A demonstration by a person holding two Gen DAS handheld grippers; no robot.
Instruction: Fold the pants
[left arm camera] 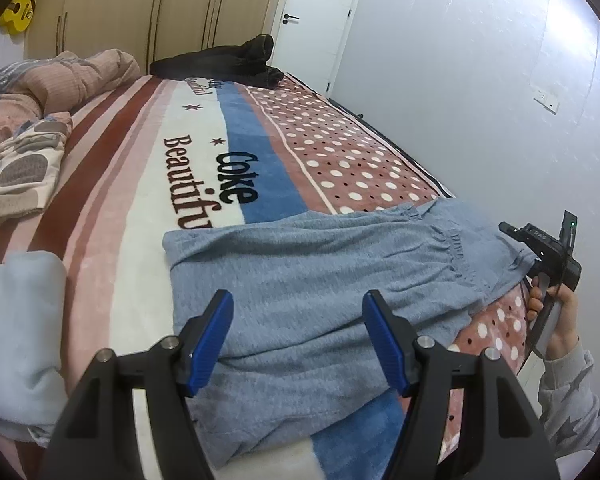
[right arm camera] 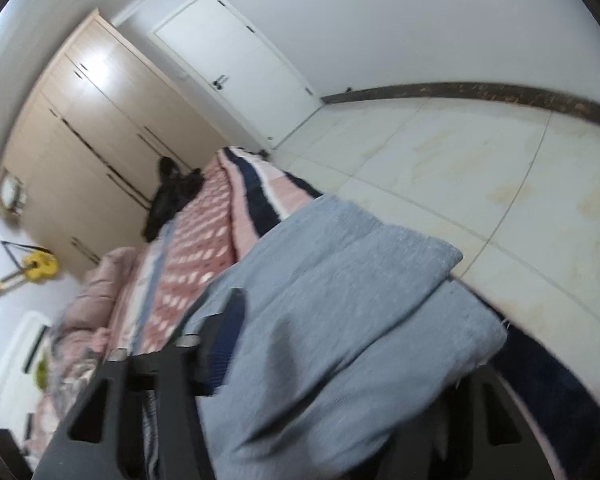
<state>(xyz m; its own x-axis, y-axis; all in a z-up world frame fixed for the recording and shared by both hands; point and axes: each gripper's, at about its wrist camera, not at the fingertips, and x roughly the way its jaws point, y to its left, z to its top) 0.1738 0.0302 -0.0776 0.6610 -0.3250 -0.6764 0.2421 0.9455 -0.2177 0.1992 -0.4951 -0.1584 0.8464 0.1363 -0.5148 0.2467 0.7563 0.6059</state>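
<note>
1. The grey-blue pants point(left arm camera: 320, 280) are spread flat on the patterned blanket point(left arm camera: 204, 152) near the bed's edge, with the gathered waistband toward the wall side.
2. The left gripper point(left arm camera: 298, 332) is seen just above the pants, its blue-padded fingers point(left arm camera: 212, 336) spread wide apart — nothing is held between them.
3. The right gripper point(left arm camera: 528, 252) is seen in the left wrist view at the waistband corner, held in a hand point(left arm camera: 556, 312); fabric is drawn into its tip, so it appears clamped on the pants.
4. In the blurred right wrist view, the pants point(right arm camera: 340, 320) are draped over the fingers, one finger point(right arm camera: 224, 332) showing and the other covered — the gap cannot be read there.
5. A light blue cloth point(left arm camera: 16, 340) lies to the left of the pants, a pink quilt point(left arm camera: 40, 84) farther up, and dark clothing point(left arm camera: 228, 60) at the far end before the wardrobe point(left arm camera: 140, 4).
</note>
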